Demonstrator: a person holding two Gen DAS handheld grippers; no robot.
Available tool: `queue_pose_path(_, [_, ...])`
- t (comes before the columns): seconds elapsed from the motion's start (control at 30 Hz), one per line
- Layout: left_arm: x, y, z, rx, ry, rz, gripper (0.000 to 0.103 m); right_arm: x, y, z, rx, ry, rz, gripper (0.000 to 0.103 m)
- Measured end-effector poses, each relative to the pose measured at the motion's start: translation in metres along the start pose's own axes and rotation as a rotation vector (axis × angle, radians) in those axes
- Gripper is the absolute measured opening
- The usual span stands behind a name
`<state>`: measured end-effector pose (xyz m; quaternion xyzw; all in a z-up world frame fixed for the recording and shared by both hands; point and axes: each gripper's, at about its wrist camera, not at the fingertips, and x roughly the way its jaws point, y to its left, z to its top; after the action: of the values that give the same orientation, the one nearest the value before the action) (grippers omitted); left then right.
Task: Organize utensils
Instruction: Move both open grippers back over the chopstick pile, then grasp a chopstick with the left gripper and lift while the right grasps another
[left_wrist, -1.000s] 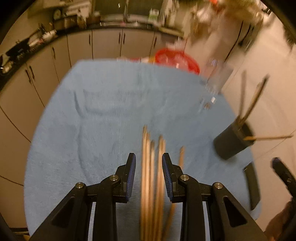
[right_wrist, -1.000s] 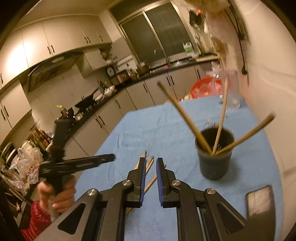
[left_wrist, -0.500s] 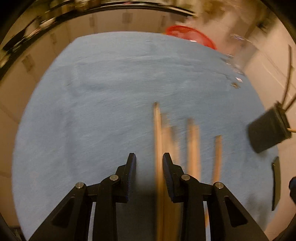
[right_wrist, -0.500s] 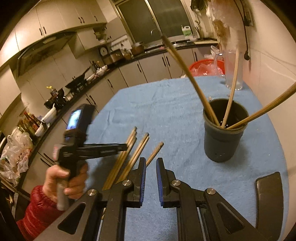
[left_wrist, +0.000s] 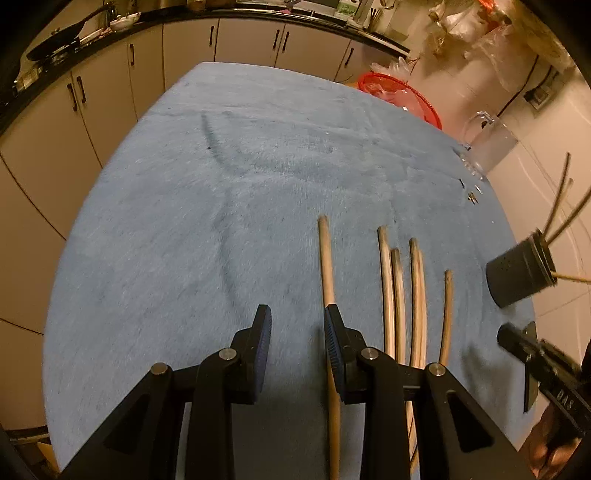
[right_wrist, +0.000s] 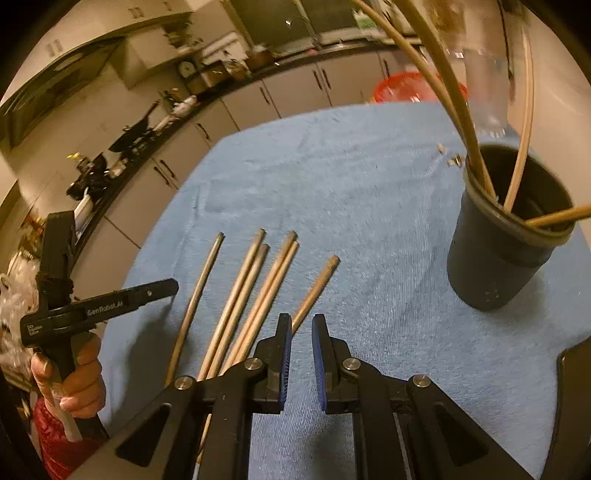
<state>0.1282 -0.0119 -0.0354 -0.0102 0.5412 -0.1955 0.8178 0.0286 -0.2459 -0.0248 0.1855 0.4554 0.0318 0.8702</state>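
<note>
Several wooden chopsticks (left_wrist: 417, 295) lie side by side on the blue towel (left_wrist: 184, 221). My left gripper (left_wrist: 297, 332) hovers low over the towel, open, with nothing between its jaws. The leftmost chopstick (left_wrist: 327, 266) runs under its right finger. My right gripper (right_wrist: 302, 343) is shut and empty, just past the near ends of the chopsticks (right_wrist: 255, 291). To its right stands a black holder cup (right_wrist: 506, 251) with three chopsticks leaning in it. The cup (left_wrist: 517, 277) also shows in the left wrist view. A hand (right_wrist: 74, 384) holds the left gripper (right_wrist: 159, 290).
A red basin (left_wrist: 402, 96) and a clear pitcher (left_wrist: 491, 144) stand at the table's far edge, with small metal bits (left_wrist: 472, 192) near the pitcher. A dark flat object (right_wrist: 576, 387) lies at the near right. Kitchen cabinets (left_wrist: 110, 92) lie beyond the table.
Both grippers have sunk toward the towel. The left one shifted left, so the chopsticks now lie to the right of its jaws. The right one tipped down toward the chopsticks and cup.
</note>
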Motion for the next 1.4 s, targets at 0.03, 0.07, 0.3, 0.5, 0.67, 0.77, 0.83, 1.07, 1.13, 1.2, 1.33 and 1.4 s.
queue_pose_path(0.03, [0.004,-0.002,0.004,0.013,0.004,-0.011,0.031,0.004,-0.002,0.002,0.021,0.016,0.001,0.013])
queue_pose_path(0.07, [0.011,-0.006,0.009,0.021,0.02,-0.02,0.031,0.008,-0.005,0.005,0.042,0.03,0.003,0.013])
queue_pose_path(0.3, [0.032,-0.012,0.028,0.024,0.054,-0.018,0.031,0.042,-0.01,0.027,0.141,0.11,-0.023,0.013])
queue_pose_path(0.5, [0.039,-0.025,0.039,0.073,0.084,0.028,0.031,0.075,-0.009,0.043,0.183,0.182,-0.092,0.013])
queue_pose_path(0.67, [0.055,-0.055,0.048,0.19,0.107,0.167,0.03,0.087,0.003,0.054,0.149,0.207,-0.193,0.014])
queue_pose_path(0.77, [0.06,-0.062,0.053,0.193,0.088,0.21,0.009,0.093,0.011,0.061,0.107,0.217,-0.222,0.011])
queue_pose_path(0.83, [0.059,-0.058,0.056,0.154,0.088,0.186,0.007,0.094,0.012,0.062,0.103,0.215,-0.215,0.01])
queue_pose_path(1.07, [0.005,-0.036,0.037,0.082,-0.067,0.041,0.007,0.045,0.02,0.057,0.07,0.042,-0.052,0.008])
queue_pose_path(1.13, [-0.02,-0.036,0.03,0.079,-0.138,0.05,0.007,0.022,0.026,0.054,0.044,-0.03,-0.012,0.008])
queue_pose_path(1.2, [-0.048,-0.038,0.022,0.079,-0.216,0.052,0.007,-0.002,0.031,0.049,0.018,-0.106,0.019,0.008])
queue_pose_path(1.33, [-0.102,-0.05,0.006,0.091,-0.363,0.059,0.007,-0.047,0.043,0.033,-0.041,-0.264,0.051,0.008])
queue_pose_path(1.4, [-0.124,-0.052,-0.003,0.094,-0.423,0.068,0.007,-0.069,0.053,0.021,-0.07,-0.333,0.053,0.007])
